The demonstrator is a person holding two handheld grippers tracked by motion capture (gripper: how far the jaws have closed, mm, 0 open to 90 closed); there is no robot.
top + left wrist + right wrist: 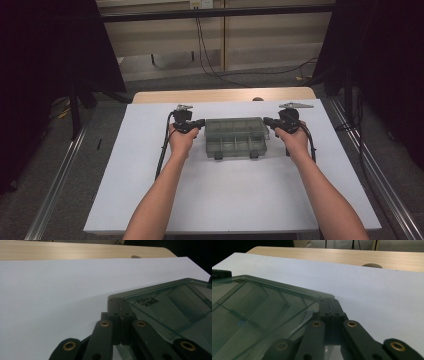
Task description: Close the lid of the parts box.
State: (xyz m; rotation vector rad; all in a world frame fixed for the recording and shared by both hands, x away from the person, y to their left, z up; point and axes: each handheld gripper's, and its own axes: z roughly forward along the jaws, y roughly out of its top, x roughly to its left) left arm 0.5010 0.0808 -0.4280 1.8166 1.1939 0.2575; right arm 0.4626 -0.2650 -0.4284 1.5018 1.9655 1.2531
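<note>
Currently the compartment box point(233, 137) lies lid-shut mid-tabletop point(150, 200), left hand-held gripper point(201, 122) and right hand-held gripper point(266, 121) both pinched shut against its far corners, bracing step; next likely needs freeing the near-edge latches point(218, 155).

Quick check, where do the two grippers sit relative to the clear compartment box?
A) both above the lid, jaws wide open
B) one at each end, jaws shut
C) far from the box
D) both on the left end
B: in the high view the left gripper and right gripper flank the compartment box, one at each far corner, and each gripper view shows its jaws closed together beside the lid.
</note>
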